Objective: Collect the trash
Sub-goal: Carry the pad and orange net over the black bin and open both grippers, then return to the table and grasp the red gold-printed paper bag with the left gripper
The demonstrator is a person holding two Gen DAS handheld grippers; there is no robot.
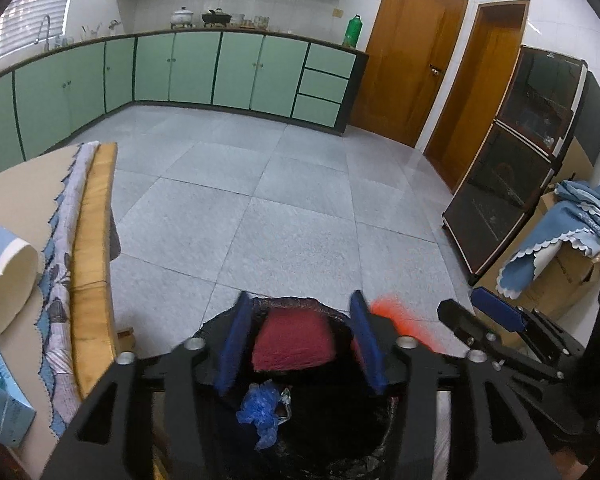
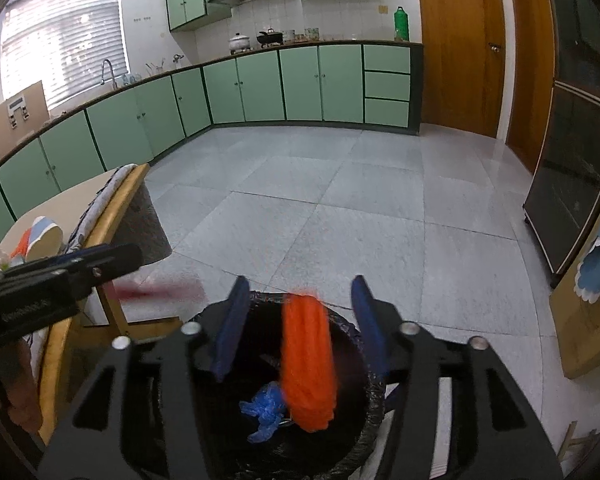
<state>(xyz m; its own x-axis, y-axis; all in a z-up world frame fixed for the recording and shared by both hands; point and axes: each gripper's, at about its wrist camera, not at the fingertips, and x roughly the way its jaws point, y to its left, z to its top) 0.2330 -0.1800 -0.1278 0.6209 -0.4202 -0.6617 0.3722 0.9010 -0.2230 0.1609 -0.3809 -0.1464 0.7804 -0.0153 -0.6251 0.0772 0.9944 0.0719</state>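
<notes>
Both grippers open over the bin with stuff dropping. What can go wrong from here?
1. The red item and orange item are blurred between open fingers, apparently falling; the red one sits near the far rim of the bin and may land outside.
2. Both grippers, left gripper and right gripper, crowd the same opening, so they may collide.

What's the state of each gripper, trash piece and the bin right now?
left gripper: open, above the bin, nothing clamped
right gripper: open, above the bin, nothing clamped
red mesh piece: blurred, loose between the left gripper's fingers over the bin
orange mesh piece: blurred, loose between the right gripper's fingers over the bin
blue plastic glove: crumpled, lying inside the bin
trash bin: lined with a black bag, no lid
</notes>
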